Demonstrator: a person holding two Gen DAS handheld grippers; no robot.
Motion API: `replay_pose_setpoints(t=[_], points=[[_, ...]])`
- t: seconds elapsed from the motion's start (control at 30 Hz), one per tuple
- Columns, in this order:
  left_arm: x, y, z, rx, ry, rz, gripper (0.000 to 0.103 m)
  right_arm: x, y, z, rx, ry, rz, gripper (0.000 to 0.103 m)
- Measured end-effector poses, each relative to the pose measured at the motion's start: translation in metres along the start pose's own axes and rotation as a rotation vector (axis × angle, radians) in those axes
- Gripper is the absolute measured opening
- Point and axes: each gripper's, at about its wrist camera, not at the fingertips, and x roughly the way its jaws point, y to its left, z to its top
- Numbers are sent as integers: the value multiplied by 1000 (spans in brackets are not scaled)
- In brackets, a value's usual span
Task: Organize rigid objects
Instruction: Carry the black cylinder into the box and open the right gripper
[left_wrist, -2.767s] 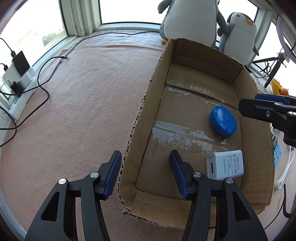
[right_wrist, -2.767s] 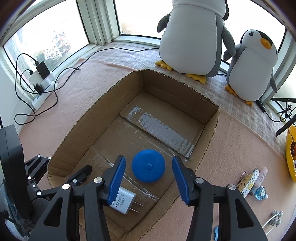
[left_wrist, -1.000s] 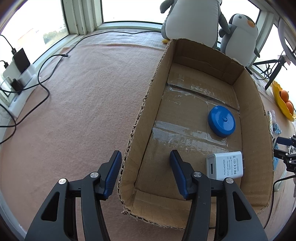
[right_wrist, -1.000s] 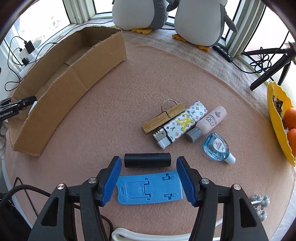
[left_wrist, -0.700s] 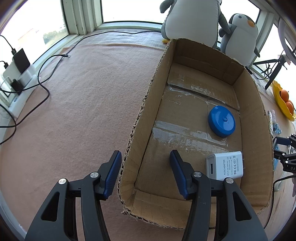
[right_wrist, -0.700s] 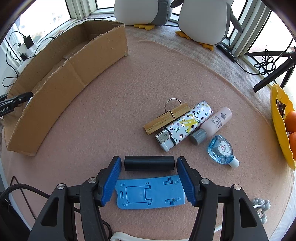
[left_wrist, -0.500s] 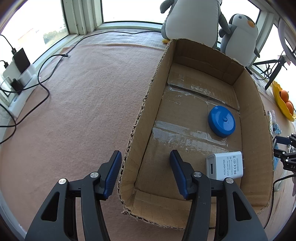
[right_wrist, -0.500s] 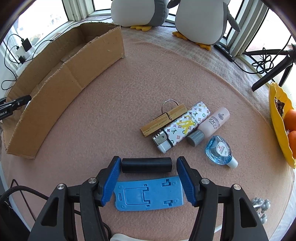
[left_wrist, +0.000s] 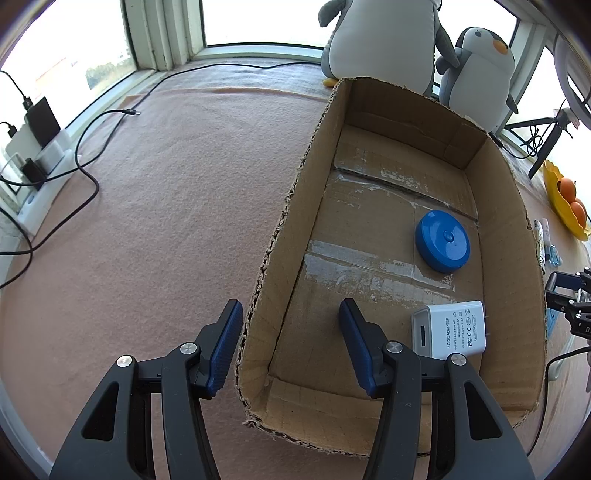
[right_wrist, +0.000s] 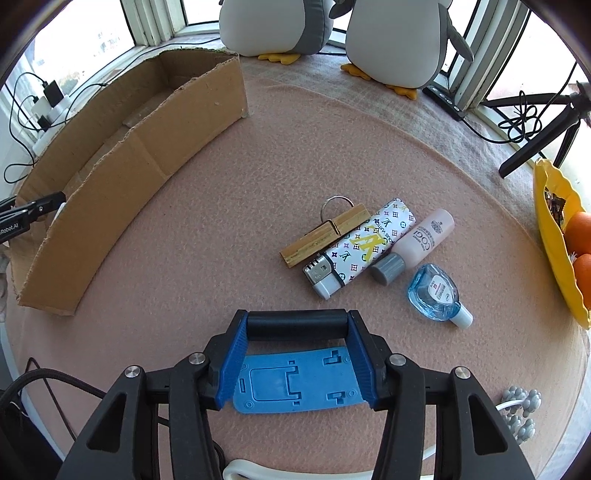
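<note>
Jaws of the right gripper (right_wrist: 297, 349) are closing on the black cylinder (right_wrist: 296, 325), pads touching its ends, the blue stand (right_wrist: 297, 386) lying just nearer. Left gripper (left_wrist: 290, 349) jaws are clamping the cardboard box (left_wrist: 280, 251) wall. Pink felt surface (right_wrist: 229, 236) is spreading toward sunlit windows (left_wrist: 258, 20), two plush penguins (right_wrist: 395, 40) sitting at its far edge.

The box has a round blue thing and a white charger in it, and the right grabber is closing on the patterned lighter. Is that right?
Not quite. The right wrist view shows the right gripper closing on the black cylinder, not the lighter, which lies untouched on the mat. The rest holds: the left wrist view shows the blue disc and white charger inside the cardboard box.
</note>
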Motion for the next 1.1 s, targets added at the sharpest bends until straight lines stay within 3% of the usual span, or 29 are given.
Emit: replay_pose_setpoints(t=[0.2, 0.6, 1.1], points=[[0, -1, 0, 2, 0, 1, 54, -31, 14, 9, 12, -79, 26, 48], [-1, -3, 2, 7, -4, 2, 54, -69, 85, 55, -54, -193, 119, 48], [-1, -2, 0, 5, -10, -9, 54, -55, 151, 104, -70, -213, 186, 48]])
